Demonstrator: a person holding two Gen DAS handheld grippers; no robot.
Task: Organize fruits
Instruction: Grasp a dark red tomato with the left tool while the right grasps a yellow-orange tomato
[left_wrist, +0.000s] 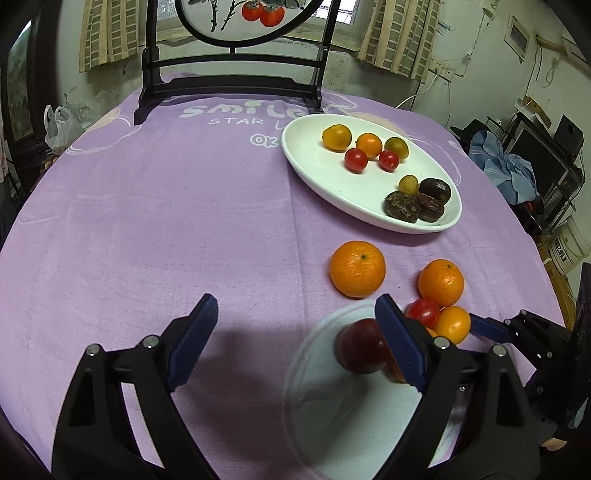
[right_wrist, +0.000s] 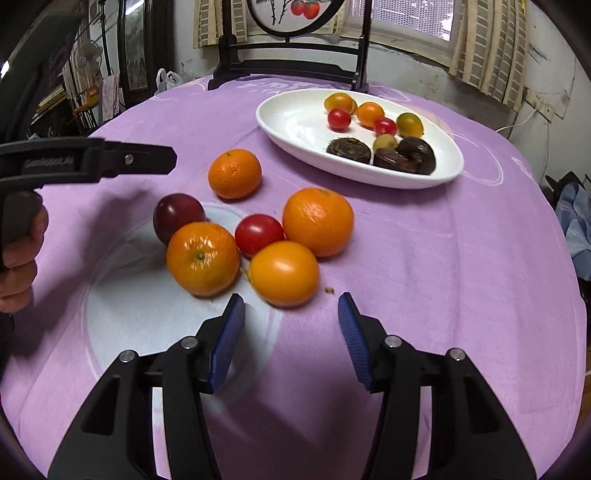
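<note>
A white oval plate at the back right holds small yellow, orange and red tomatoes and dark brown fruits. Loose on the purple cloth lie a dark plum, mandarins, a red tomato and a yellow-orange tomato. My left gripper is open and empty, its right finger beside the plum. My right gripper is open and empty, just short of the yellow-orange tomato; it also shows in the left wrist view.
A dark wooden stand with a round painted screen sits at the table's far edge. A pale round print marks the cloth under the plum. A plastic bag and clutter lie beyond the table.
</note>
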